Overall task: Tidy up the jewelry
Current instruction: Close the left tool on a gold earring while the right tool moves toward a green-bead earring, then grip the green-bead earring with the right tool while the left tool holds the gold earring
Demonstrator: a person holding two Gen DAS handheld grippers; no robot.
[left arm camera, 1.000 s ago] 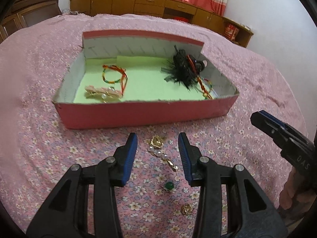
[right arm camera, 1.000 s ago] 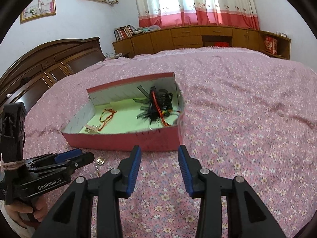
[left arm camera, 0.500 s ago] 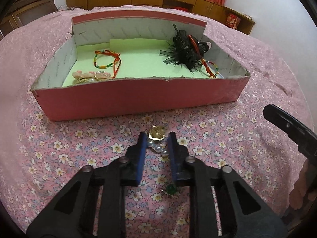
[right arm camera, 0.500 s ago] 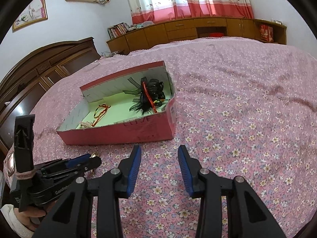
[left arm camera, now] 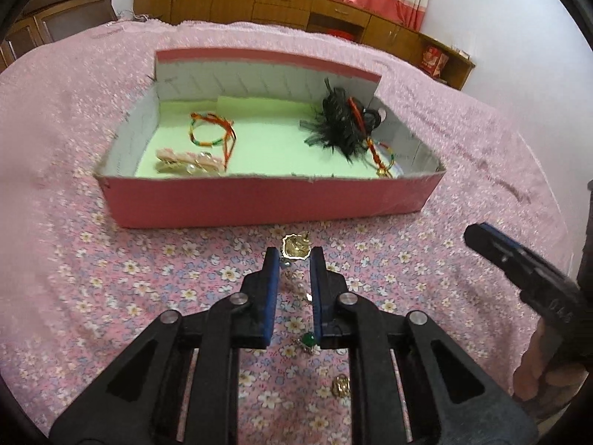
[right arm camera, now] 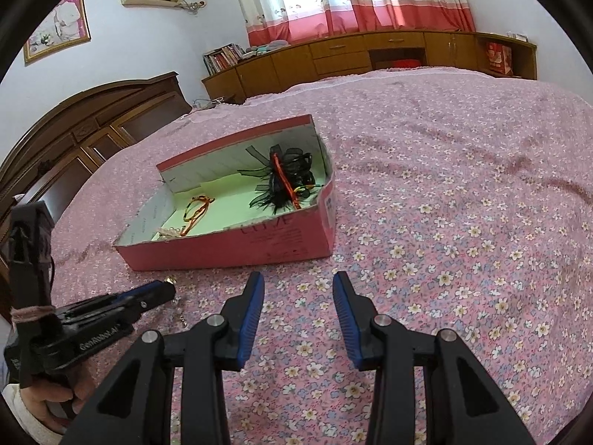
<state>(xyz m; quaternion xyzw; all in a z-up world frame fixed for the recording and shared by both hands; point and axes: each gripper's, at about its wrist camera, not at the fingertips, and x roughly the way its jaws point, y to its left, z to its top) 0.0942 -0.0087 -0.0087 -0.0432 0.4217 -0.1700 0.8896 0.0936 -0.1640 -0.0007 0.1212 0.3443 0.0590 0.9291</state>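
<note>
Pearl-and-gold dangling earring [left arm camera: 295, 259] between the blue pads of the left hand-held gripper [left arm camera: 294, 263], seen from the left wrist: jaws just closed in to a narrow gap, pads apparently on the pearl strand, gold top poking out beyond the tips, all just short of the near wall of the pink cardboard box [left arm camera: 267, 205] on the flowered pink bed cover [left arm camera: 111, 278]. Likely light, limp and slippery; best pinched at the pearl strand or gold top, lifted gently. Green-stone piece [left arm camera: 308, 341] and small gold piece [left arm camera: 341, 385] lying nearer, under the jaws. Seen from the right wrist: right hand-held gripper [right arm camera: 298, 300] partly open, holding nothing, above bare cover well right of the earring. Open room all round; only the box's near wall to clear.
</note>
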